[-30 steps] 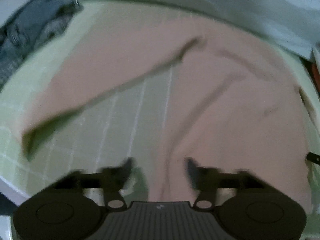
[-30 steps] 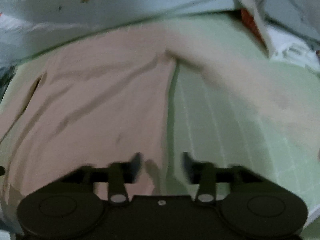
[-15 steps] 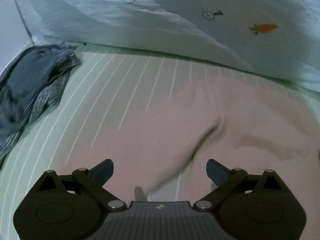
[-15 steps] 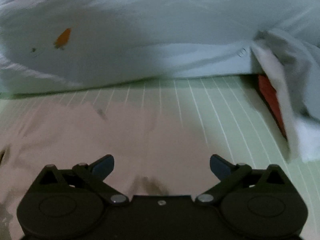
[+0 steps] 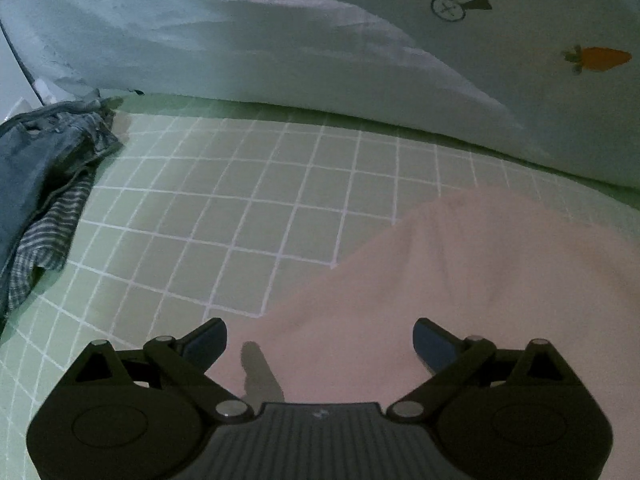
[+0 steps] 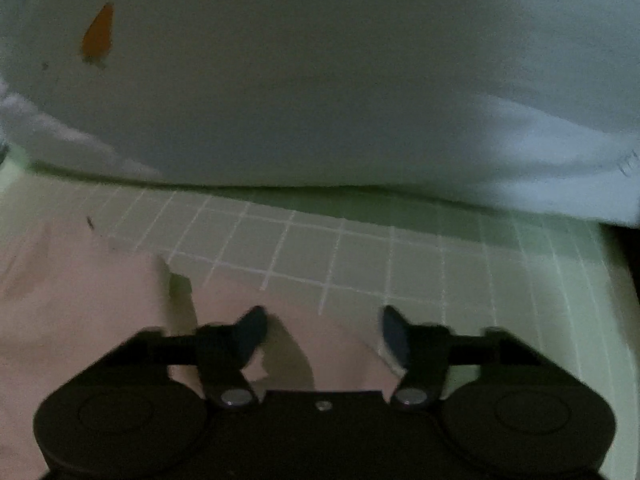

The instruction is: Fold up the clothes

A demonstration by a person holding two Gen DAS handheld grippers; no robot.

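Pink garment [image 5: 460,280] lies spread on the green checked bed sheet [image 5: 248,208], beneath both grippers. Left gripper [image 5: 320,340] fingers stand wide apart, holding nothing; right gripper [image 6: 324,330] fingers likewise apart and empty. Jeans [image 5: 36,160] lie well left; a white duvet [image 5: 320,60] borders the far side.

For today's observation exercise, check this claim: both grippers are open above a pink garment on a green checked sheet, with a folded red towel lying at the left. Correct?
Not quite. The left wrist view shows crumpled blue jeans there, not a red towel. Both grippers, left and right, are open over the pink garment on the green checked sheet.
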